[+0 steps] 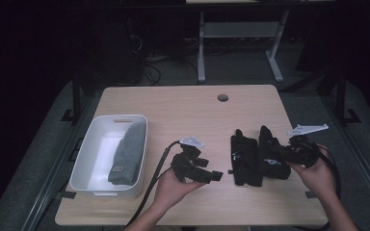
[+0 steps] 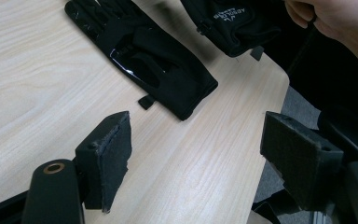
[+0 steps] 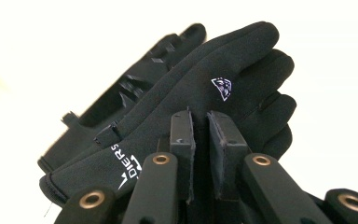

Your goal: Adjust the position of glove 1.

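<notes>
Two black gloves are on the wooden table (image 1: 183,103). One glove (image 1: 244,161) (image 2: 144,56) lies flat, fingers pointing away. The other glove (image 1: 271,156) (image 3: 223,79), with white lettering at the cuff, is pinched by my right gripper (image 1: 283,155) (image 3: 201,126), whose jaws are shut on its palm side; it looks raised off the table. The flat glove (image 3: 135,88) shows behind it. My left gripper (image 1: 213,176) (image 2: 198,123) sits left of the flat glove, open and holding nothing, aimed at that glove's cuff. The held glove (image 2: 233,23) shows at the top, by a hand.
A white bin (image 1: 89,154) at the table's left holds a folded grey cloth (image 1: 127,154). A cable hole (image 1: 223,97) sits near the far edge. Cables trail from both grippers toward the near edge. Dark floor and a desk frame lie beyond.
</notes>
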The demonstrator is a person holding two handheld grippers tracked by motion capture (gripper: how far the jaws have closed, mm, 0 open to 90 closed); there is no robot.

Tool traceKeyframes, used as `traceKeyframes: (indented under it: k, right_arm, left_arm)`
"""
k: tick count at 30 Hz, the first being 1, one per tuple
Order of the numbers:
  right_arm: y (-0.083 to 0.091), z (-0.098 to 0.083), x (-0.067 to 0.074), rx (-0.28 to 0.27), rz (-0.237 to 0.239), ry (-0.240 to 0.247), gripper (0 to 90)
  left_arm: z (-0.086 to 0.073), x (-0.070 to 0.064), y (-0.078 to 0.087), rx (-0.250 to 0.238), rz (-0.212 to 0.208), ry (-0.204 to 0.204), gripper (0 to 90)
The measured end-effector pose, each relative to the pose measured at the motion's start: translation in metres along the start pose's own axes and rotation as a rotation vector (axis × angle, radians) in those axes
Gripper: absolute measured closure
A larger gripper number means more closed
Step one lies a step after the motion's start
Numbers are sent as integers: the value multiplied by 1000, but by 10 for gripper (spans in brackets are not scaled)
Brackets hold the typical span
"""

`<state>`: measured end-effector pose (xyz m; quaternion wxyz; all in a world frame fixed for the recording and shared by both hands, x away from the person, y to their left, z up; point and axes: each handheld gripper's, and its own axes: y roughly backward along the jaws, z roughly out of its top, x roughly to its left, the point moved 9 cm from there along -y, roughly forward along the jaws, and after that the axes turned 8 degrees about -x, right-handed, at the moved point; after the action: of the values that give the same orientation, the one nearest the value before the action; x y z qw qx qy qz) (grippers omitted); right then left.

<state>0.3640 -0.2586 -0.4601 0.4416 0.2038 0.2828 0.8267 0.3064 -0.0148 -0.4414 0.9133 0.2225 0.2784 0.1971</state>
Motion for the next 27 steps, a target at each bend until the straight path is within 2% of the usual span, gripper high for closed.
traceKeyframes:
  k: [13, 27]
  right_arm:
    - [-33, 21, 30, 1, 78, 62, 801]
    - [-55, 0, 45, 59, 101, 92, 794]
  left_arm:
    - [-2, 3, 1, 5, 3, 1, 245]
    - [-7, 4, -1, 6, 1, 12, 245]
